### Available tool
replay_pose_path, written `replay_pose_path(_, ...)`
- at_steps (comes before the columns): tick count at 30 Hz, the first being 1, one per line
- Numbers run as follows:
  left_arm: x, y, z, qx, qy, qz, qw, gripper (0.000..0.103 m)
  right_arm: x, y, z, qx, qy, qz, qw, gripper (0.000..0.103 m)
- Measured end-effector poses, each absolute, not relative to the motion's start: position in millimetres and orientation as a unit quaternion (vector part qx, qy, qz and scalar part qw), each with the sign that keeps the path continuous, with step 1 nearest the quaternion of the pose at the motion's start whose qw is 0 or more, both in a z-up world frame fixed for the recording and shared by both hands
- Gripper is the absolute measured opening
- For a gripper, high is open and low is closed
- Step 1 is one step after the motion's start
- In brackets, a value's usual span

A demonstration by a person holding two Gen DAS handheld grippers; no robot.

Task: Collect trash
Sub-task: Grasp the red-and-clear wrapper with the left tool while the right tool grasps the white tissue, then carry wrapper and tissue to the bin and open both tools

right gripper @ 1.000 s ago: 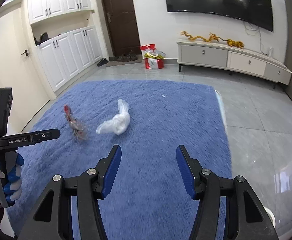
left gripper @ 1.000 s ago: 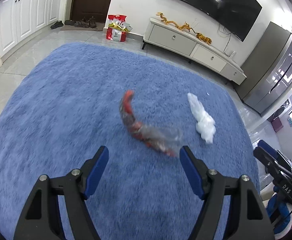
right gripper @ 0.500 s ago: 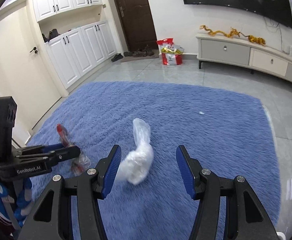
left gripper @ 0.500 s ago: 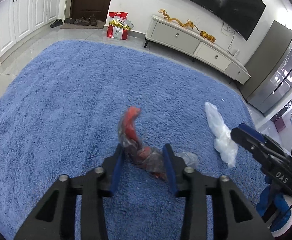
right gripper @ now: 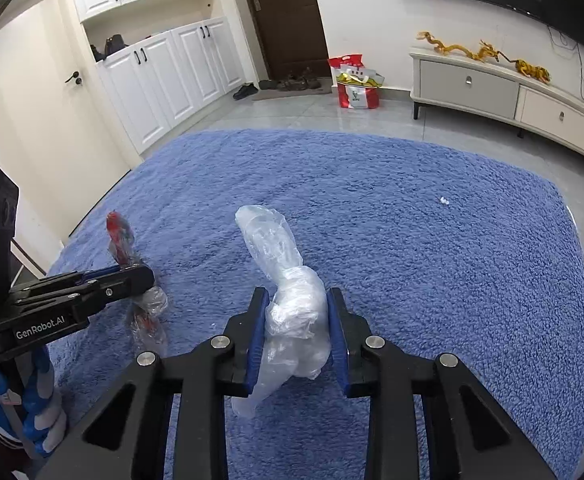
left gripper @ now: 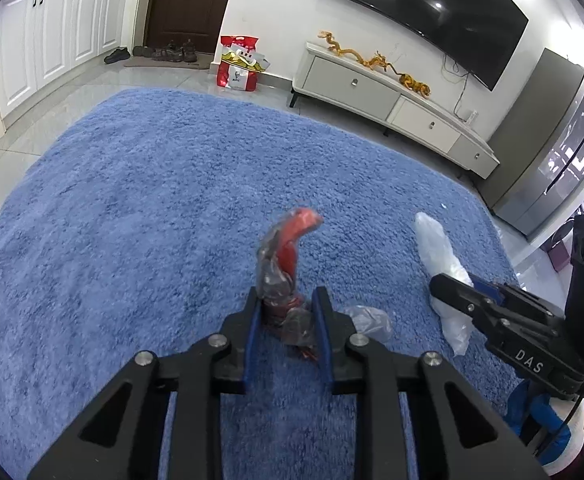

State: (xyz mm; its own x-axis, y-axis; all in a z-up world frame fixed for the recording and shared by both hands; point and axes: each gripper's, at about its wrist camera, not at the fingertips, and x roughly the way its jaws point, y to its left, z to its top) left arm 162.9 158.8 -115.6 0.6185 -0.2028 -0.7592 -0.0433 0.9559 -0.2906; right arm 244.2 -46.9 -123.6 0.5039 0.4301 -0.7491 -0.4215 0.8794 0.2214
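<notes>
A crumpled red and clear wrapper (left gripper: 288, 248) stands up from the blue rug (left gripper: 132, 200). My left gripper (left gripper: 287, 295) is closing on its lower part, and both blue pads touch the plastic. To its right lies a scrunched clear plastic bag (left gripper: 432, 240). In the right wrist view that bag (right gripper: 276, 240) fills the gap of my right gripper (right gripper: 298, 295), whose jaws are closing with the pads pressed against it. The wrapper (right gripper: 120, 236) also shows there at the left, held low on the rug.
A tiny white scrap (right gripper: 444, 200) lies on the rug's far right part. Beyond the rug are grey floor tiles, a red paper bag (left gripper: 238, 68), a low TV cabinet (left gripper: 372, 92), white cupboards (right gripper: 164, 80) and a steel fridge (left gripper: 552, 152). A blue-and-white gloved hand (right gripper: 40, 400) holds the left gripper.
Both grippers came down to the rug and narrowed, the left around the red wrapper, the right around the clear bag. The right hand swung left to reach the bag.
</notes>
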Motion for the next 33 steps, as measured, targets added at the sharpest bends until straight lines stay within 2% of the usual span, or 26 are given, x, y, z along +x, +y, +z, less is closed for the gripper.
replay_pose_path(19, 53, 165, -65, -0.139, 0.405, -0.037, 0.903, 0.019, 128, -80, -94, 0.047, 0.431, 0.238, 0.869, 0.029)
replay_pose_path(33, -10, 164, -22, -0.131, 0.364, -0.038, 0.921, 0.019, 34, -124, -52, 0.052, 0.392, 0.208, 0.894, 0.029)
